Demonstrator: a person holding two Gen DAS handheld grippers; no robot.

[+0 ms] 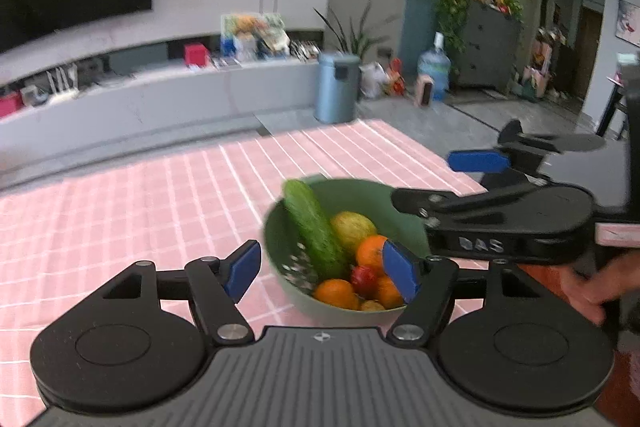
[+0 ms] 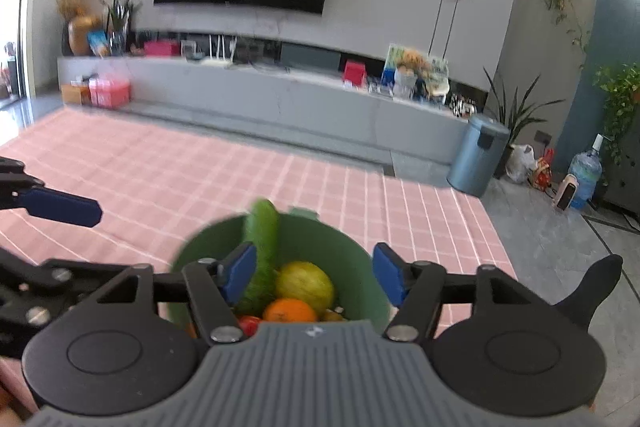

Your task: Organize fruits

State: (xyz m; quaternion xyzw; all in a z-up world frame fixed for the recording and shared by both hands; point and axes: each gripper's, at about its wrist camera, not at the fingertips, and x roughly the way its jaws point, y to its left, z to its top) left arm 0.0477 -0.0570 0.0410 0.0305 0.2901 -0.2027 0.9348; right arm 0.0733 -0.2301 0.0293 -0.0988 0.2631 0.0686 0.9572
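The letters "DAS" are read on the right hand-held gripper in the left wrist view only. The green bowl is set on the pink checked cloth of the counter, near its right edge; wide bare cloth is seen to the left and beyond. A cucumber, a lemon and oranges are held in the bowl. The left hand-held gripper is spread wide, empty, at the bowl's near rim. The right one is likewise parted, empty, above the fruit. The counter's far left corner is shown only by the right wrist view.
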